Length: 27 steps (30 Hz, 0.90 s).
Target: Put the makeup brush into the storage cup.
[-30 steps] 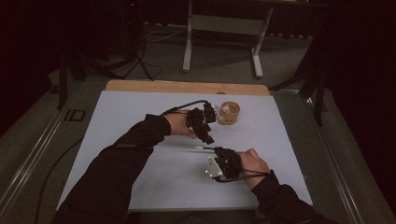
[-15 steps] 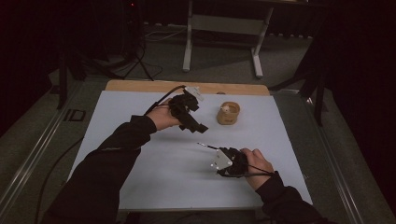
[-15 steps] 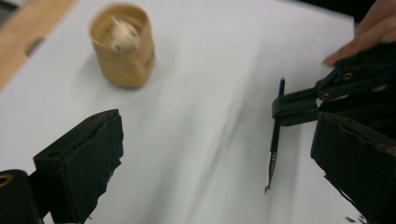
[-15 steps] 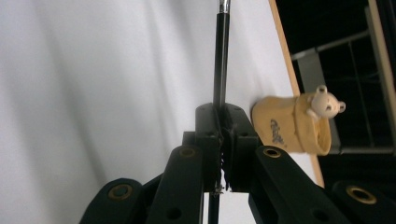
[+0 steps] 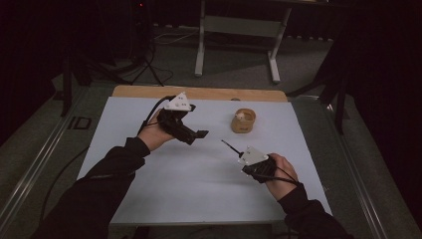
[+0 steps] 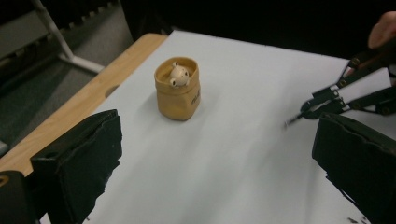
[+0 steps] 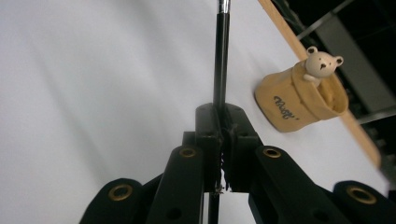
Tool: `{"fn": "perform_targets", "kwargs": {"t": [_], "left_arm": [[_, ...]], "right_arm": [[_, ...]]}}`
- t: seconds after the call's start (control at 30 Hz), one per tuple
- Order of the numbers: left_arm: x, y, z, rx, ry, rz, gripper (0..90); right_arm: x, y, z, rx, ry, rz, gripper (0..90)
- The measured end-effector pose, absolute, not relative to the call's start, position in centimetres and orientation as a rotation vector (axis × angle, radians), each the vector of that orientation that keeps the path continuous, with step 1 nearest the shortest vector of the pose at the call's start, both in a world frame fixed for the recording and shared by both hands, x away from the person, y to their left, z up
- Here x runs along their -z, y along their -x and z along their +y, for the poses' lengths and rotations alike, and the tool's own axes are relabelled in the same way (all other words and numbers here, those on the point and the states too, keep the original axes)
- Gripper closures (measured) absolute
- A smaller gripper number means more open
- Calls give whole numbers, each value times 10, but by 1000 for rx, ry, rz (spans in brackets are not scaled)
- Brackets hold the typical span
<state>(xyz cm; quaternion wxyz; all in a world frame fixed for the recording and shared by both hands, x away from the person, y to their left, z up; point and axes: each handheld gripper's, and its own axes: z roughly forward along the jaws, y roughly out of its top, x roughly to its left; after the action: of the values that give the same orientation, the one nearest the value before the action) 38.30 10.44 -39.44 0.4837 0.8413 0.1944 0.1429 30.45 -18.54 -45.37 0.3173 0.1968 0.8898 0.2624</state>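
Note:
A tan fabric pouch (image 5: 243, 121) with a small bear figure poking out stands upright near the far edge of the white table (image 5: 149, 199). It also appears as the pouch (image 6: 177, 88) in the left gripper view and the pouch (image 7: 301, 100) in the right gripper view. My left gripper (image 5: 195, 124) hovers left of it, jaws wide open and empty (image 6: 219, 154). My right gripper (image 5: 244, 158) sits at the front right, shut (image 7: 222, 112) on a thin black pen (image 7: 220, 56). The pen (image 5: 230, 147) points up-left, short of the pouch.
A wooden strip (image 5: 199, 92) runs along the table's far edge. Behind it on the dark floor stands a metal frame (image 5: 239, 25). Rails (image 5: 45, 149) flank the table. The person's dark sleeves (image 5: 99, 189) reach in from the bottom.
My left gripper has swung left and away from the pouch. My right gripper has shifted a little to the right, still shut on the pen.

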Motion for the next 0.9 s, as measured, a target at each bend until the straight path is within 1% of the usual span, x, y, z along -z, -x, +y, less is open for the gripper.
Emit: {"fn": "perform_targets", "kwargs": {"t": [0.1, 0.13, 0.47, 0.57, 0.9], "left_arm": [[397, -381, 106, -343, -2039, 470, 19], [407, -376, 112, -345, -2036, 490, 19], [435, -355, 123, -287, -2005, 555, 19], [447, -343, 130, -284, -1994, 579, 20], [465, -317, 149, -336, -1952, 627, 20]], "right_arm": [[451, -306, -188, -727, -560, 2335, 859], [448, -308, -190, -763, -604, 2329, 858], [439, -315, -200, -906, -724, 2273, 859], [434, -321, -208, -1007, -808, 2250, 859], [427, -334, -222, -1118, -945, 2199, 860]]}}
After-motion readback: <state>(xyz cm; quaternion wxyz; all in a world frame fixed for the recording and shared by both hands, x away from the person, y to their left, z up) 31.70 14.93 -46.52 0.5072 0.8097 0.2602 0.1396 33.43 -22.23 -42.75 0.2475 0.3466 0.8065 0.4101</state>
